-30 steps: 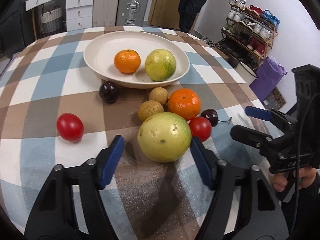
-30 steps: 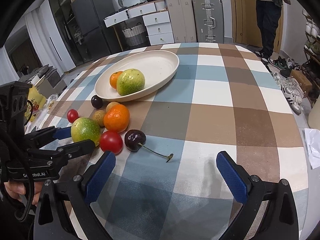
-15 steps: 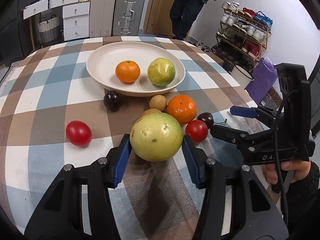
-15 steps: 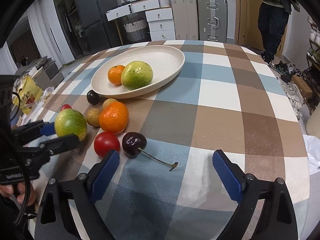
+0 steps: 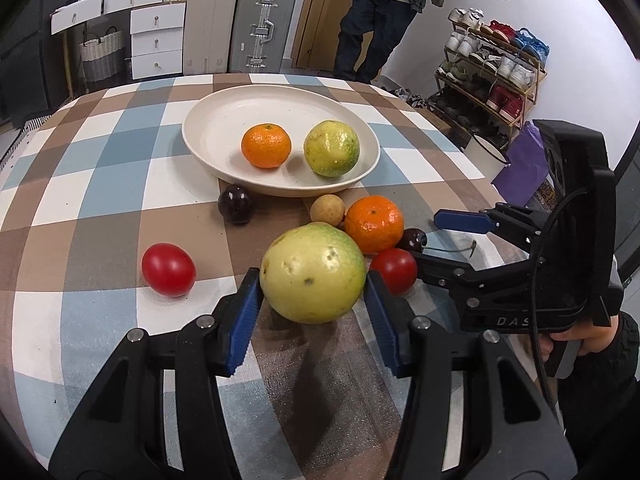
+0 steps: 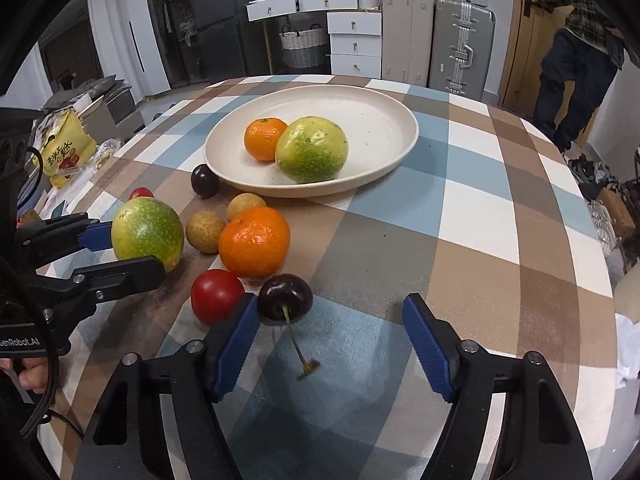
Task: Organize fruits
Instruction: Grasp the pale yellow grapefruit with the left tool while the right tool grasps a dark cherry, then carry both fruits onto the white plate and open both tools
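My left gripper (image 5: 312,280) is shut on a large yellow-green fruit (image 5: 314,272), low over the checked tablecloth; the right wrist view shows the same grip (image 6: 148,228). My right gripper (image 6: 331,304) is closing around a dark cherry (image 6: 285,298) with a long stem. The cherry lies against the left pad, and the right pad stands well clear. A cream plate (image 5: 200,148) behind holds an orange (image 5: 266,146) and a green fruit (image 5: 331,148). Loose near it are an orange (image 5: 374,224), two red tomatoes (image 5: 169,269), a longan (image 5: 327,209) and a dark plum (image 5: 235,209).
The round table's edge curves close on the right (image 6: 600,240). A yellow snack bag (image 6: 64,152) lies at the left edge. A person (image 5: 380,20) stands by the door behind; suitcases, white drawers and a shoe rack (image 5: 492,68) line the walls.
The left jaws have closed onto the yellow-green fruit. The right gripper has moved in on the cherry, and its jaws have narrowed.
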A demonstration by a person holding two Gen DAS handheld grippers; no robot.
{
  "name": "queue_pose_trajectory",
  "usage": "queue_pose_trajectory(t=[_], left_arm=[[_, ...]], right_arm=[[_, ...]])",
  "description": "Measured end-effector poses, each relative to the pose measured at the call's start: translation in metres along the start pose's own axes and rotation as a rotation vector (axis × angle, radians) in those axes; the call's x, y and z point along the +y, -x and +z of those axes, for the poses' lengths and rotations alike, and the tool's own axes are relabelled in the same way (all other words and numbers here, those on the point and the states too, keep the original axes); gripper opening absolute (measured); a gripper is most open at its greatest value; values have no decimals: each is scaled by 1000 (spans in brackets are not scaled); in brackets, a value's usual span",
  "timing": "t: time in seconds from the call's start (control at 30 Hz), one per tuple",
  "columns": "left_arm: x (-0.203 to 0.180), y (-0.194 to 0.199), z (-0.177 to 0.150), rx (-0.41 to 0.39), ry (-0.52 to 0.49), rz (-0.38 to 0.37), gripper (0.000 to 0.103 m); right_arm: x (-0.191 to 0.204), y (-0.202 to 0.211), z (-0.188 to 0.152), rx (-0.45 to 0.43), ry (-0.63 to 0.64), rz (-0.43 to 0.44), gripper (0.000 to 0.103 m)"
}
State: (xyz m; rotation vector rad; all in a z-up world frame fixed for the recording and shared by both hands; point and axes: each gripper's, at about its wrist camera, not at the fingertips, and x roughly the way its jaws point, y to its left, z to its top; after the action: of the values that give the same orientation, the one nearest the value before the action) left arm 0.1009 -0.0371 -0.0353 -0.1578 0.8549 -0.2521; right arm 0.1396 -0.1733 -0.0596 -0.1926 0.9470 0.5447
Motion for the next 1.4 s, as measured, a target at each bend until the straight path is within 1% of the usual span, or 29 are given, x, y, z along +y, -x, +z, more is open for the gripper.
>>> queue_pose_trajectory(t=[0.13, 0.17, 0.23, 0.27, 0.33, 0.37, 0.47, 0.63, 0.83, 0.97, 1.13, 1.4], left_arm=[[0, 0, 0, 0, -1, 1, 49], [0, 0, 0, 0, -1, 0, 49], [0, 0, 0, 0, -1, 1, 49], [0, 0, 0, -1, -1, 2, 49], [1, 1, 0, -3, 2, 3, 49], [1, 1, 0, -4, 2, 3, 49], [1, 3, 1, -10, 1, 5, 49], [1, 6, 2, -17, 3, 9, 49], [4, 21, 16, -52, -2, 30, 49], [10, 30, 31, -79, 4, 46, 49], [19, 34, 49, -103, 14, 62, 49], [30, 25, 75, -114, 29, 78, 49]], right_arm=[[3, 2, 0, -15, 5, 24, 53], [4, 3, -1, -18, 7, 31, 50], [8, 6, -4, -23, 11, 39, 41], [9, 7, -5, -28, 11, 50, 38], [10, 9, -7, -37, 11, 60, 28], [10, 11, -7, -42, 11, 68, 27], [10, 12, -9, -44, 10, 68, 27], [4, 22, -7, -81, -15, 63, 27], [-4, 45, 7, -183, -58, 70, 27], [-5, 54, 21, -226, -74, 78, 27], [-1, 54, 37, -244, -66, 90, 27], [1, 47, 57, -252, -59, 96, 27]])
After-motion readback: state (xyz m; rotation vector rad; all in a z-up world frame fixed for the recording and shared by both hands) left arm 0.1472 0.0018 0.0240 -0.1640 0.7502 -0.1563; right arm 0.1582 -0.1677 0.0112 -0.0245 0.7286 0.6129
